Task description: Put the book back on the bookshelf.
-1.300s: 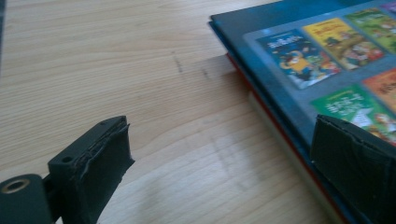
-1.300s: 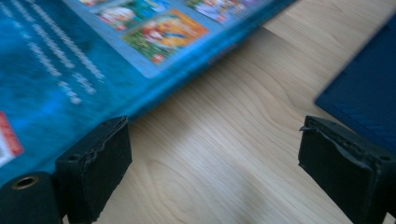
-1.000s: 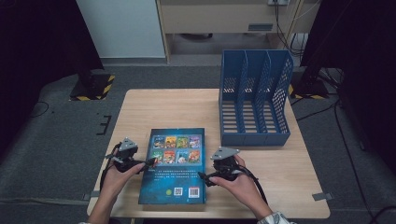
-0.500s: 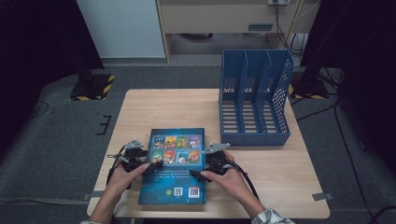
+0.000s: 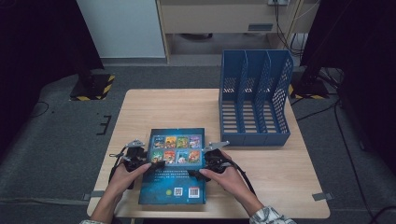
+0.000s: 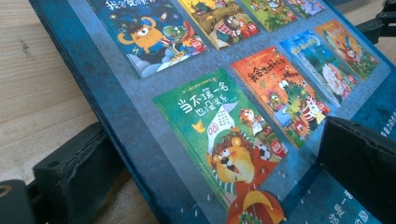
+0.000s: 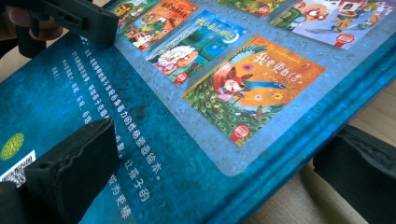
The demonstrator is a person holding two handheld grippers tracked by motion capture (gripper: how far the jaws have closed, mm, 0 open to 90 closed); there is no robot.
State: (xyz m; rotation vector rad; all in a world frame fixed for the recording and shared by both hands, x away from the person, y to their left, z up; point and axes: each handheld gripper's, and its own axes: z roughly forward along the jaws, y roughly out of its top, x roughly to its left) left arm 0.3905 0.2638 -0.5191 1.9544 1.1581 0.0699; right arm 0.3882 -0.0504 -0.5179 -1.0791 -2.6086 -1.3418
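High view: the wooden table (image 5: 187, 109) is occupying the centre of the frame, the blue three-slot file rack (image 5: 254, 98) is standing at its upper right, and the blue picture book (image 5: 175, 165) is lying back cover up at lower centre, well apart from the rack.

The left gripper (image 5: 140, 161) is working at the book's left edge and the right gripper (image 5: 208, 163) at its right edge, each held in a hand entering from the bottom of the frame.

In the left gripper view, one jaw is sitting under the book's edge at lower left and the other is resting on the cover at lower right; the jaws are straddling the edge. In the right gripper view, the same arrangement is appearing: one jaw on the cover at lower left, one beneath the edge at lower right. Whether either pair is already clamping tight cannot be told; some gap seems to be remaining.

Judgement: the step in hand is taking a two-sided grip on the book for lifting. Doing it well is calling for both lower jaws sliding fully under the board, equal closing on both sides, and a level lift, since an uneven pinch is risking the cover opening or the book slipping.
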